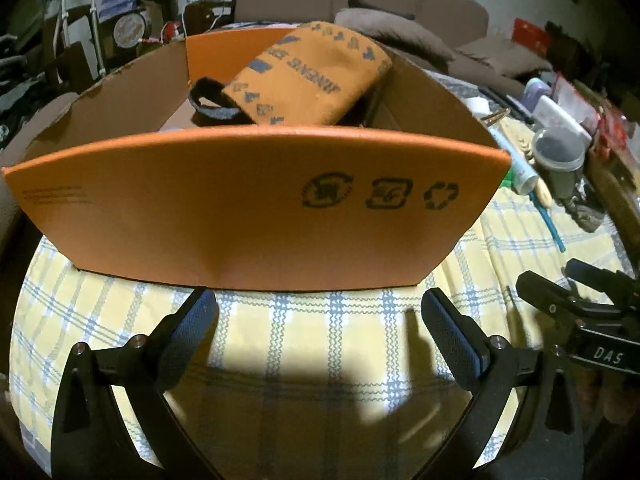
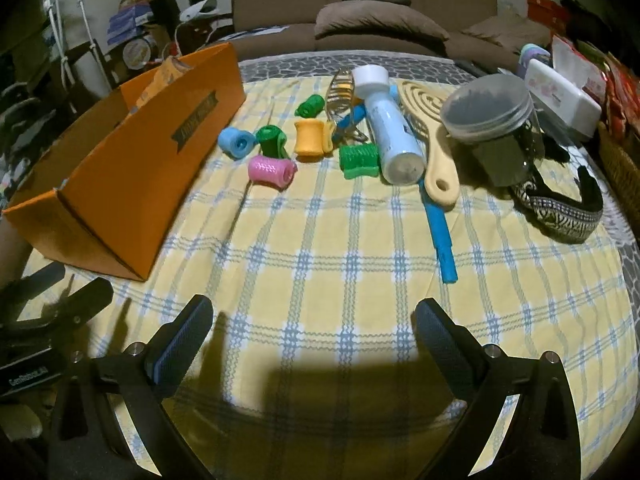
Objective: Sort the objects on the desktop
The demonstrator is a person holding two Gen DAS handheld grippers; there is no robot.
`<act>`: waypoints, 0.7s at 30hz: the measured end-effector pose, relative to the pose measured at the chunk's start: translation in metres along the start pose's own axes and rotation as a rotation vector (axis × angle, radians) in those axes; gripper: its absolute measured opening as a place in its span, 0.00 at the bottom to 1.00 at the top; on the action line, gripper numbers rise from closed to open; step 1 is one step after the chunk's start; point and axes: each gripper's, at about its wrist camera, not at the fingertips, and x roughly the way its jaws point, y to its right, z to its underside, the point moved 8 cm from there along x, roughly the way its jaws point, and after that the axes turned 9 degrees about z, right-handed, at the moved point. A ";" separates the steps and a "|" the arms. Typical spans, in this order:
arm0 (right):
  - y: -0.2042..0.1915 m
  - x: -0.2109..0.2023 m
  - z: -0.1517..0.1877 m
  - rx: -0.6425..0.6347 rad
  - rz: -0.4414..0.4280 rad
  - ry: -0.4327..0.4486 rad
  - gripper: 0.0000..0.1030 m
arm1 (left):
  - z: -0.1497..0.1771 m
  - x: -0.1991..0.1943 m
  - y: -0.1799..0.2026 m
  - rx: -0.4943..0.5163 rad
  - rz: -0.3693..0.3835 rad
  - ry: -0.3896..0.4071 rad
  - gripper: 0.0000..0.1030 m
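The left gripper [image 1: 318, 320] hangs released over the yellow checked cloth [image 1: 320, 332] on the tabletop, its jaws spread wide with nothing between them, just short of the near wall of the orange cardboard box [image 1: 256, 208]. Inside that box an orange pouch [image 1: 316, 76] with dark print lies tilted, a black strap loop [image 1: 214, 102] hanging at its lower end.

The right gripper [image 2: 314, 322] is likewise released and empty, jaws wide apart above bare cloth [image 2: 320, 280], well short of the scattered things. From this view the orange box [image 2: 132, 160] sits at the left of the cloth. Just beside its long wall lie 6 small hair rollers in a loose cluster: a blue roller [image 2: 237, 142], a pink roller [image 2: 270, 171], 2 dark green rollers [image 2: 271, 139] [image 2: 310, 105], a yellow roller [image 2: 310, 138] and a light green roller [image 2: 359, 161]. To their right a white spray bottle [image 2: 390, 128] lies on its side, touching a cream hairbrush [image 2: 430, 140]. A blue comb handle [image 2: 440, 232] pokes out from under them towards the camera. Further right a clear lidded jar [image 2: 494, 120] of dark contents lies tipped, resting by a black and white patterned headband [image 2: 560, 212]. A white case [image 2: 560, 92] sits behind the jar.
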 end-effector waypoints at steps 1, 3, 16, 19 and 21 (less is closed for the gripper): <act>0.000 0.001 0.001 0.000 0.005 -0.002 0.99 | 0.001 0.002 0.001 0.005 -0.002 -0.004 1.00; 0.001 0.003 0.002 -0.004 0.015 -0.003 0.99 | 0.003 0.005 0.003 0.016 -0.004 -0.019 1.00; 0.003 0.011 0.007 -0.032 0.080 -0.017 1.00 | 0.006 0.020 0.003 0.029 -0.066 -0.074 1.00; 0.004 0.010 0.007 -0.035 0.083 -0.018 1.00 | 0.006 0.021 0.005 0.029 -0.066 -0.074 1.00; 0.004 0.010 0.006 -0.035 0.082 -0.018 1.00 | 0.006 0.021 0.005 0.028 -0.064 -0.074 1.00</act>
